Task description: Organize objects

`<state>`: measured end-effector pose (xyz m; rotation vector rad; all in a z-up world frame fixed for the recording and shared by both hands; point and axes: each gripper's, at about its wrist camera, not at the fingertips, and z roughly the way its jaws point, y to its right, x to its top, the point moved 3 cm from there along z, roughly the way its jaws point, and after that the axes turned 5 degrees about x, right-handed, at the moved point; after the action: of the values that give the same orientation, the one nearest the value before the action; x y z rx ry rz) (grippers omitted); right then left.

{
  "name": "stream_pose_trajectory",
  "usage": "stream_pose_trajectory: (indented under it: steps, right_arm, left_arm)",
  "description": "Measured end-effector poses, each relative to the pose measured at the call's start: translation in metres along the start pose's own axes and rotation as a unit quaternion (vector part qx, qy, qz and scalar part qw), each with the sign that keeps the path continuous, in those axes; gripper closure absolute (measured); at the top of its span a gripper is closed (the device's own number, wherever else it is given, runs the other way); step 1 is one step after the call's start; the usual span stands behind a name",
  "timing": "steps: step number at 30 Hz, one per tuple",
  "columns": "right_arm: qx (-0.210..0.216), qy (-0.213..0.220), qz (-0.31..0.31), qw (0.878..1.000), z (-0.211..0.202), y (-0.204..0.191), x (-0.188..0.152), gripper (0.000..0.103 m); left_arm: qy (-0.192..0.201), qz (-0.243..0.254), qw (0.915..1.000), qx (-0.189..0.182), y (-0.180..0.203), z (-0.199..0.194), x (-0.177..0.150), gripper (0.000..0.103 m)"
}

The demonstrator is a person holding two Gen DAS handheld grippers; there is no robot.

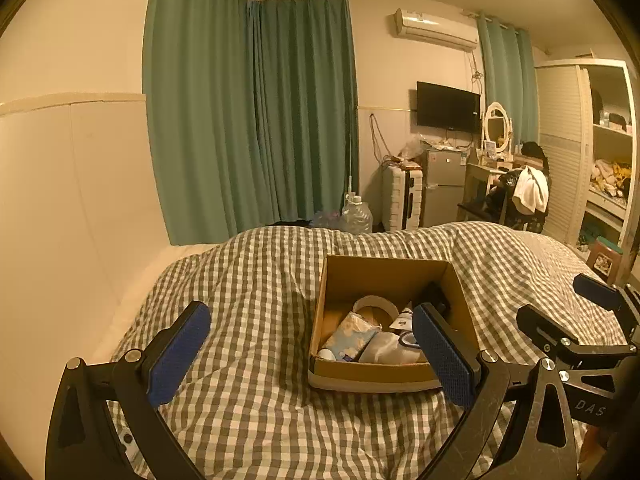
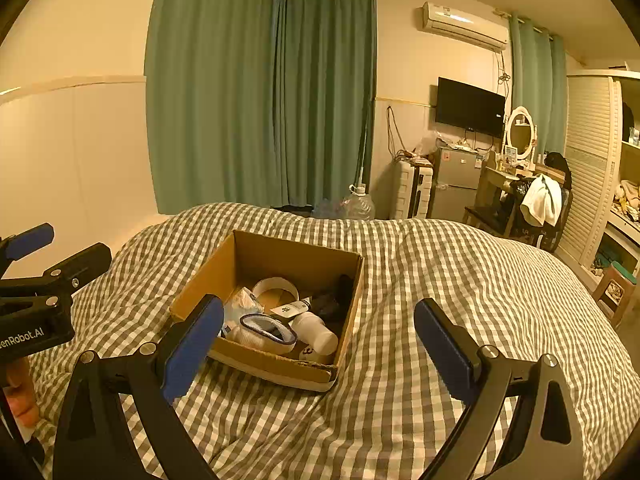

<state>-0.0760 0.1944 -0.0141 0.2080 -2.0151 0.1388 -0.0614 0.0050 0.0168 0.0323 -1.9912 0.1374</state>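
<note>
The cardboard box sat on the bed, out ahead of both grippers, already holding several items. It looked light and thin-walled, likely to flex if squeezed by one wall, so a grip on the rim near a corner seemed safest. Inside, the white bottle lay on its side, smooth and probably slippery; pinching across its body would suit it. The tissue pack looked soft and would crush easily. The tape roll seemed stiff, best taken by its edge. A dark object at the far corner was too dim to identify.

The left hand-held gripper was spread wide and empty; the right hand-held gripper likewise.

The checked quilt gave a soft, uneven footing. Green curtains hung beyond.
</note>
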Motion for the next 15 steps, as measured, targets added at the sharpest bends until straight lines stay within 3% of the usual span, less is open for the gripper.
stream_pose_trajectory:
  steps: [15]
  right_arm:
    - [0.006, -0.005, 0.006, 1.0, -0.0006, 0.0003, -0.003, 0.007]
  left_arm:
    - [-0.009, 0.0, 0.9999, 0.013, 0.0021, 0.0031, -0.0054, 0.0]
